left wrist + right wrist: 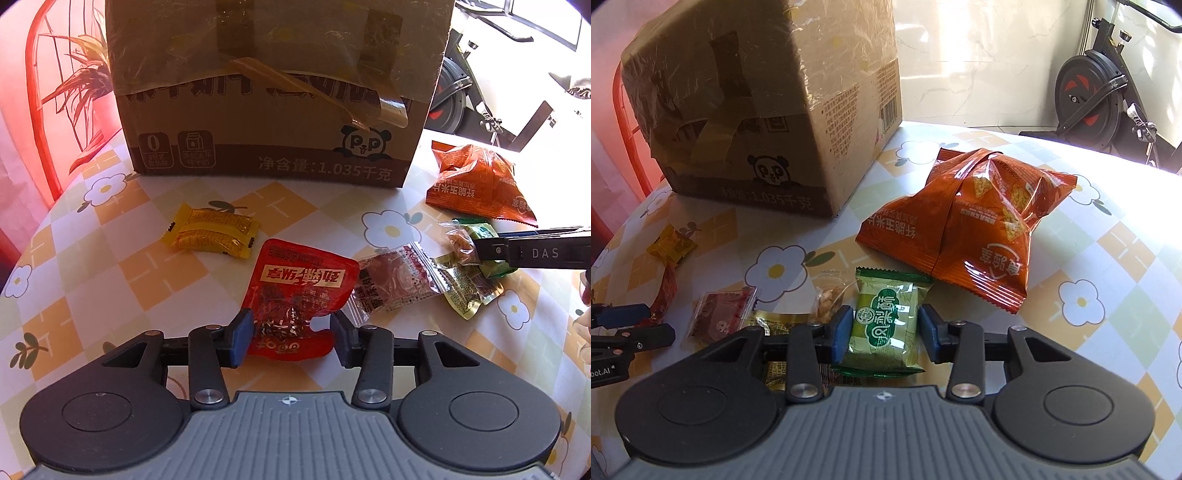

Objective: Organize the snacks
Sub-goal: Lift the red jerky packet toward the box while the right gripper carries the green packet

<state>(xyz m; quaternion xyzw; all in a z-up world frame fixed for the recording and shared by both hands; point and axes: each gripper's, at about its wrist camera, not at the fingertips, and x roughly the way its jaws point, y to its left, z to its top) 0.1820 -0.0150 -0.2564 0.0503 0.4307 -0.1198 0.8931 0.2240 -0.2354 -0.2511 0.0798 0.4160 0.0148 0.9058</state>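
Note:
My left gripper (pixel 291 332) is open, its pads on either side of the near end of a red snack pouch (pixel 295 291) lying on the table. My right gripper (pixel 884 332) is open around a green pastry packet (pixel 886 325), pads close to its sides. A yellow candy packet (pixel 210 230), a clear packet with red meat (pixel 395 288), a gold-green packet (pixel 465 291) and a large orange chip bag (pixel 964 229) lie nearby. A taped brown cardboard box (pixel 273 85) stands behind them.
The table has a rounded edge and a flower-pattern cloth (pixel 122 258). A red chair (pixel 40 92) stands at the far left. An exercise bike (pixel 1097 99) stands beyond the table at the right. A clear nut packet (pixel 827 306) lies left of the green packet.

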